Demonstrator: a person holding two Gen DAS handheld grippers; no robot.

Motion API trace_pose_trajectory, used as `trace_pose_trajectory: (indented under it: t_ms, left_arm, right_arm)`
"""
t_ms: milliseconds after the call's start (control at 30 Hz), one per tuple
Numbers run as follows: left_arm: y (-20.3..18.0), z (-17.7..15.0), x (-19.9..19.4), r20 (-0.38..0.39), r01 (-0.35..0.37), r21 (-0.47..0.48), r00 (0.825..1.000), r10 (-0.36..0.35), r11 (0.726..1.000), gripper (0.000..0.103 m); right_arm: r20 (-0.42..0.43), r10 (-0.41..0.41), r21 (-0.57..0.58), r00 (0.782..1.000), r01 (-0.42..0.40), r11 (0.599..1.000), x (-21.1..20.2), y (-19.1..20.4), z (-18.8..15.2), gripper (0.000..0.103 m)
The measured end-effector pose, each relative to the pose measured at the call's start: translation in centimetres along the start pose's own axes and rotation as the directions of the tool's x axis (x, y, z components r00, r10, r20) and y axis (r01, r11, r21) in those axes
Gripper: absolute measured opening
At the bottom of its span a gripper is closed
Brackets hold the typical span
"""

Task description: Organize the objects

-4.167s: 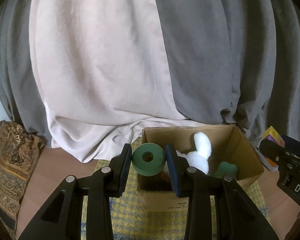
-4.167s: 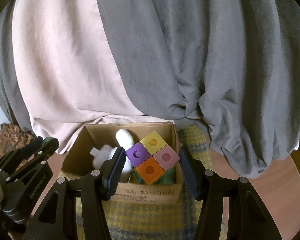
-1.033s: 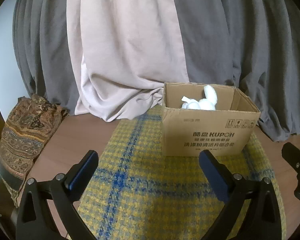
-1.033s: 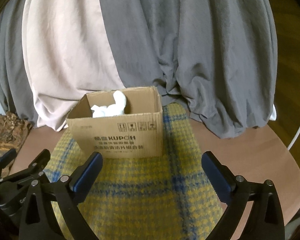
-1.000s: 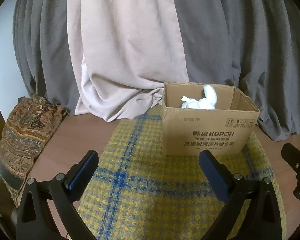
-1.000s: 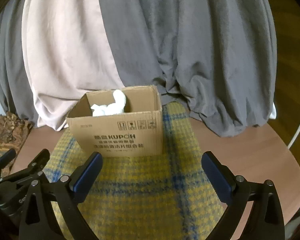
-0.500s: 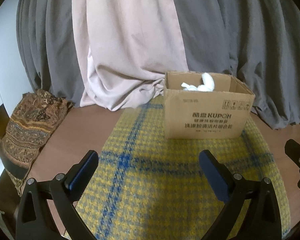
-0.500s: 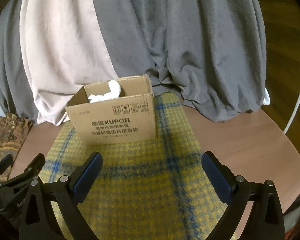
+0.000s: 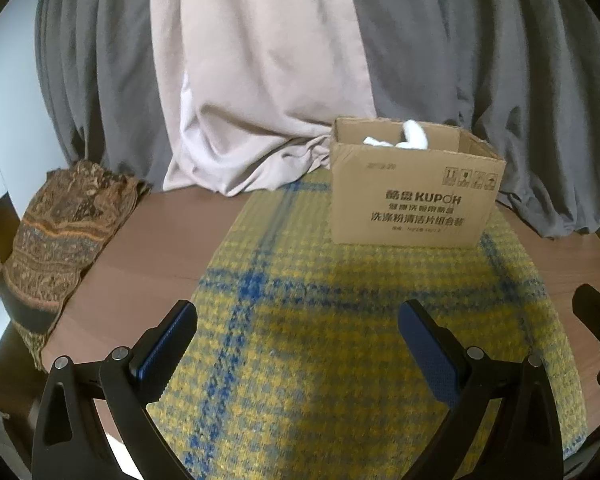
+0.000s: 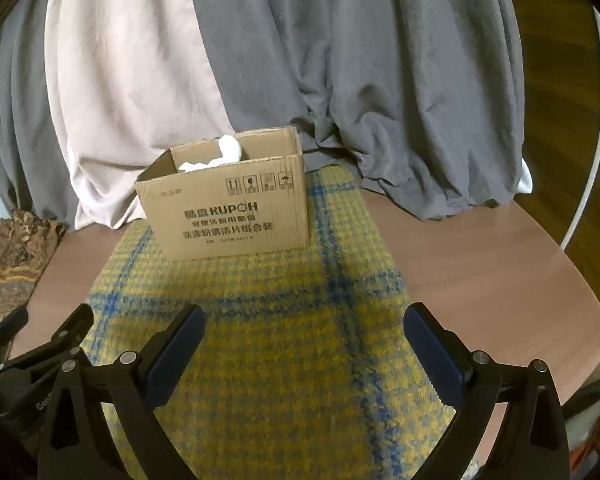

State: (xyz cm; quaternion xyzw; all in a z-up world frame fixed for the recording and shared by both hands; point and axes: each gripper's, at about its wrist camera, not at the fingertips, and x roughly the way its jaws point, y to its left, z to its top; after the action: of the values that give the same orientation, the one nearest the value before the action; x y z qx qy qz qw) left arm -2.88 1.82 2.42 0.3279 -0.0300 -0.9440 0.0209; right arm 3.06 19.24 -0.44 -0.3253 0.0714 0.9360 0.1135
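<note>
A brown cardboard box (image 9: 412,200) (image 10: 228,208) printed with KUPOH stands at the far end of a yellow and blue checked cloth (image 9: 340,340) (image 10: 260,320). A white soft toy (image 9: 414,140) (image 10: 230,148) pokes above its rim; anything else inside is hidden. My left gripper (image 9: 298,324) is open and empty, low over the near part of the cloth. My right gripper (image 10: 304,326) is also open and empty, well short of the box. The left gripper's tip (image 10: 48,344) shows at the left of the right wrist view.
The cloth lies on a round brown wooden table (image 9: 148,256) (image 10: 480,280). A patterned brown fabric (image 9: 60,232) (image 10: 8,256) hangs over the table's left edge. Grey and beige curtains (image 9: 260,80) (image 10: 300,60) hang close behind the box.
Earlier the left gripper held a green ring and the right a coloured block over the box; both are now open, empty and drawn back, still retreating from the box.
</note>
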Motion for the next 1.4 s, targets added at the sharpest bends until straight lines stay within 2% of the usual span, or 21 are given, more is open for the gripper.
trace_pose_trajectory:
  t_ms: [500, 967, 1400]
  left_arm:
    - [1.7, -1.0, 0.1, -0.036, -0.043, -0.045, 0.998, 0.042, 0.998, 0.103]
    - [1.5, -1.9, 0.9, -0.083, -0.049, -0.034, 0.995, 0.046, 0.998, 0.103]
    - [1.4, -1.8, 0.9, -0.093, -0.063, -0.005, 0.994, 0.062, 0.998, 0.103]
  right_arm:
    - [-0.059, -0.017, 0.011, 0.998, 0.018, 1.0, 0.2, 0.1, -1.6, 0.1]
    - [-0.118, -0.028, 0.002, 0.993, 0.029, 1.0, 1.0, -0.2, -2.4, 0.1]
    - [-0.146, -0.014, 0.007, 0.989, 0.015, 1.0, 1.5, -0.3, -2.4, 0.1]
